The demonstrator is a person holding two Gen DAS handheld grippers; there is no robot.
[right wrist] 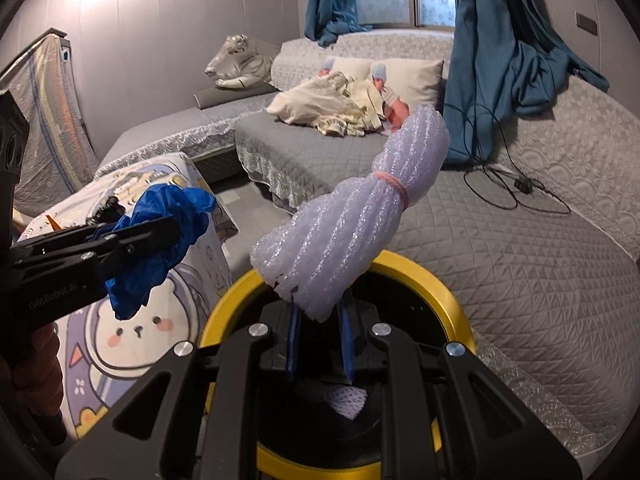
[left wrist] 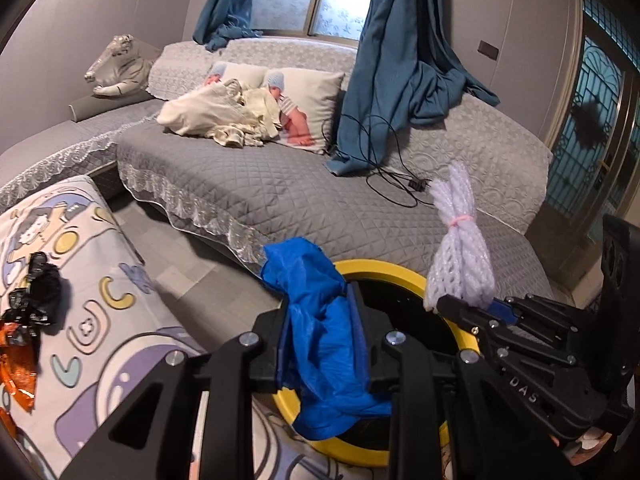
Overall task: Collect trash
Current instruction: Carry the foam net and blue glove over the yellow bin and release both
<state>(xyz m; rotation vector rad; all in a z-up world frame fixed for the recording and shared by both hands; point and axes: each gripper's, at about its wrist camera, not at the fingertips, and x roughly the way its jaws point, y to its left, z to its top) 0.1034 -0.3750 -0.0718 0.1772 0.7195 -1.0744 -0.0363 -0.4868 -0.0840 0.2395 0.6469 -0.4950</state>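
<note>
Over the yellow-rimmed bin (right wrist: 448, 292), the left gripper (left wrist: 322, 344) pinches a crumpled blue glove (left wrist: 320, 320) and the right gripper (right wrist: 320, 336) clamps a banded foam-net bundle (right wrist: 352, 216), whose long free end may catch the rim and fall outside.

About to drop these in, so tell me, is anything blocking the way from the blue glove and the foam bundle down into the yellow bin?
Nothing visible: the glove and foam bundle hang over the open bin.
</note>
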